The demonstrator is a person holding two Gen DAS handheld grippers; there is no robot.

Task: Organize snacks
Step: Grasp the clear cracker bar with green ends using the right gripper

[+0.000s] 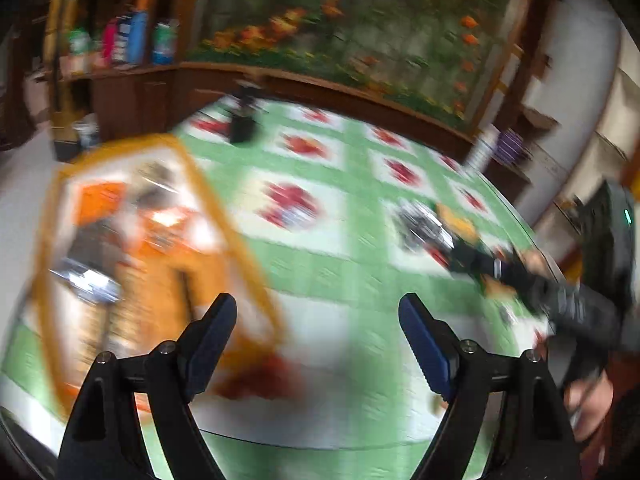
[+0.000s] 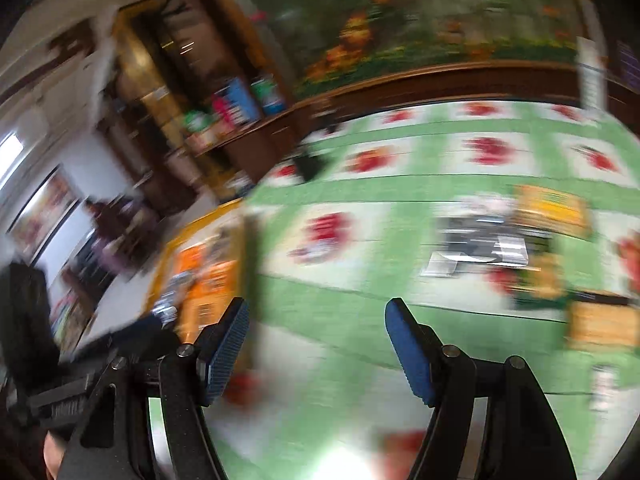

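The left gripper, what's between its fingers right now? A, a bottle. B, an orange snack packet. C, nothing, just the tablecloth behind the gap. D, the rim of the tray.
C: the left gripper stands open with only the green checked tablecloth showing through the gap, and the orange-rimmed tray of snacks lies off to its left.

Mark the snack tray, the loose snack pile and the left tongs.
Tray [image 1: 224, 200]: left wrist view, on its orange rim.
Snack pile [image 2: 480, 240]: right wrist view, on a silver packet.
Left tongs [image 1: 316, 316]: left wrist view, midway between fingertips.
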